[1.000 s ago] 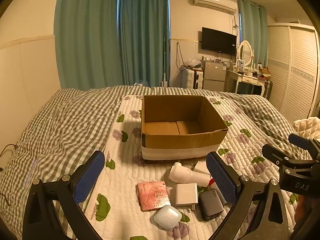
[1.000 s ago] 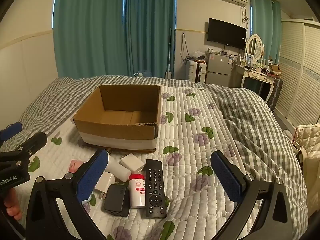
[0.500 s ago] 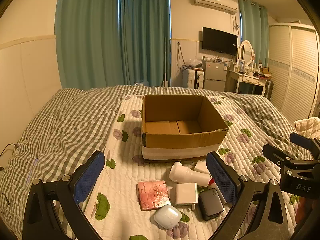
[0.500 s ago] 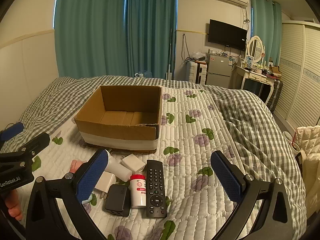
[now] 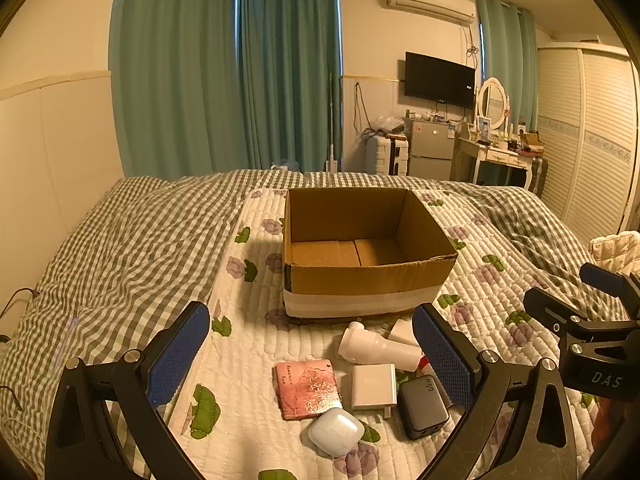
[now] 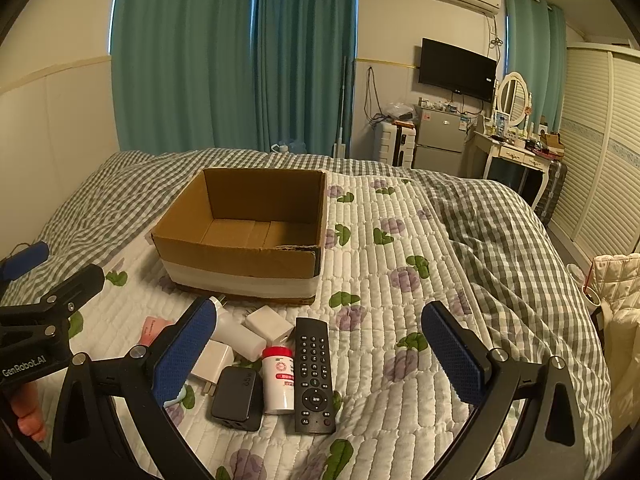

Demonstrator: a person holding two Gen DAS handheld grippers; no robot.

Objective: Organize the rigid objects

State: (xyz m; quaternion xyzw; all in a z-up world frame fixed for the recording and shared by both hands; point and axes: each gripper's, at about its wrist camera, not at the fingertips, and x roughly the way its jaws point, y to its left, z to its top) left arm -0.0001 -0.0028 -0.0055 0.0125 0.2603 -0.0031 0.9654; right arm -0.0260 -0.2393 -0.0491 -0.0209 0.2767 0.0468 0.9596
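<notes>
An open, empty cardboard box [image 5: 368, 276] [image 6: 240, 260] stands on the quilted bed. In front of it lie a pink card wallet [image 5: 307, 389], a white earbud case [image 5: 335, 431], a white charger [image 5: 373, 386], a dark power brick [image 5: 423, 406] [image 6: 236, 398], a white cylindrical device [image 5: 376, 347], a black remote [image 6: 314, 372] and a red-capped white bottle [image 6: 279, 378]. My left gripper [image 5: 310, 356] is open and empty above the wallet and charger. My right gripper [image 6: 318, 354] is open and empty above the remote. Each gripper shows at the edge of the other's view.
The white floral quilt [image 6: 400, 280] lies over a grey checked blanket [image 5: 120, 248]. Teal curtains [image 5: 224, 72], a TV, a small fridge [image 6: 440, 140], a dressing table and a wardrobe [image 6: 600, 140] stand beyond the bed. A cream bag [image 6: 616, 280] sits at the right.
Both grippers have drifted very slightly; the views are almost the same. Nothing was taken hold of or moved on the bed.
</notes>
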